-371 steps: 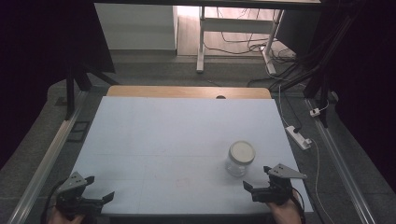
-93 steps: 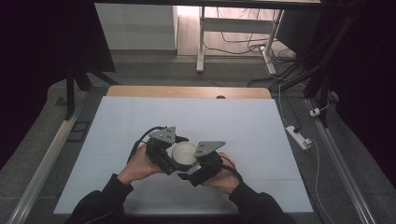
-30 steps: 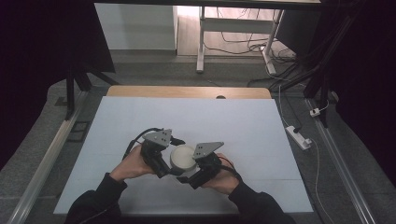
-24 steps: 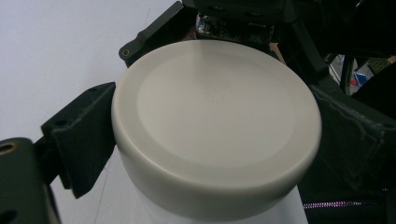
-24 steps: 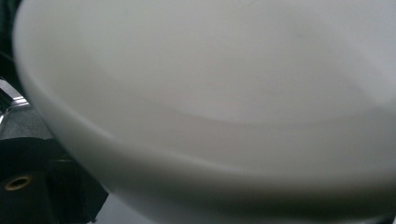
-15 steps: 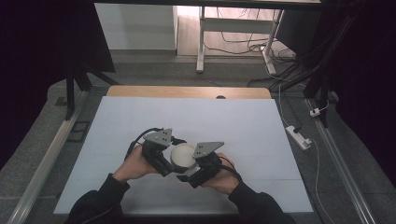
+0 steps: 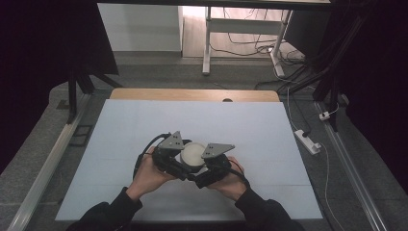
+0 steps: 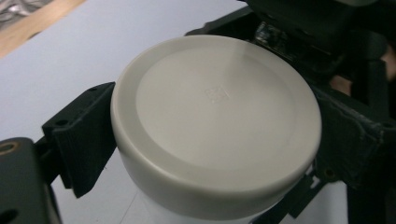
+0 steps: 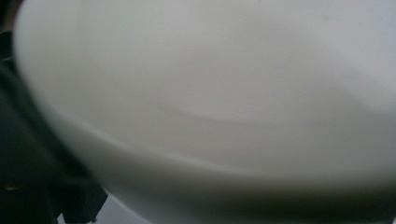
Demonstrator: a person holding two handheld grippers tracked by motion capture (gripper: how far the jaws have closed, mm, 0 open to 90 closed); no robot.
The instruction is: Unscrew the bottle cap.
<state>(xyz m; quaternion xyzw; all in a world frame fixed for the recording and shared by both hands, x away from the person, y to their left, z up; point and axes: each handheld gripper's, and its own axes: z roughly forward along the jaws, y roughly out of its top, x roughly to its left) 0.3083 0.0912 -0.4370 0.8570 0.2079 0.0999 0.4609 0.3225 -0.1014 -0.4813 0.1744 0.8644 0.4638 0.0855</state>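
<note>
Squarely between two hands, at the near middle of the pale table (image 7: 269, 125): a white jar (image 8: 140, 212) under a broad off-white lid (image 7: 193, 153), upright and closed. Clamped on that lid from either side, the left gripper (image 7: 179, 159), jaws drawn narrow and pressed to the rim, plain in the left gripper view. Crowded in from the other side, the right gripper (image 7: 206, 163), hard up against the jar; impossible to tell, from its own blurred close-up or from above, whether biting or merely touching. Looks like the start of an unscrewing, with one tool to turn the top and one to steady the body. Plenty to go wrong from here. Smooth, rounded rim and just two small contact patches: likely to slip under a twist, leaving the jaws to skate round the lid without turning it. Without a firm hold below, apt to spin whole on the slick tabletop instead of opening. With too much sideways push from either hand, liable to tip or skid across the table. Grippers nearly touching each other as well: some risk of knocking together mid-turn and jolting the grip loose. Contents, if any, hidden, so no telling what a spill might cost.
</note>
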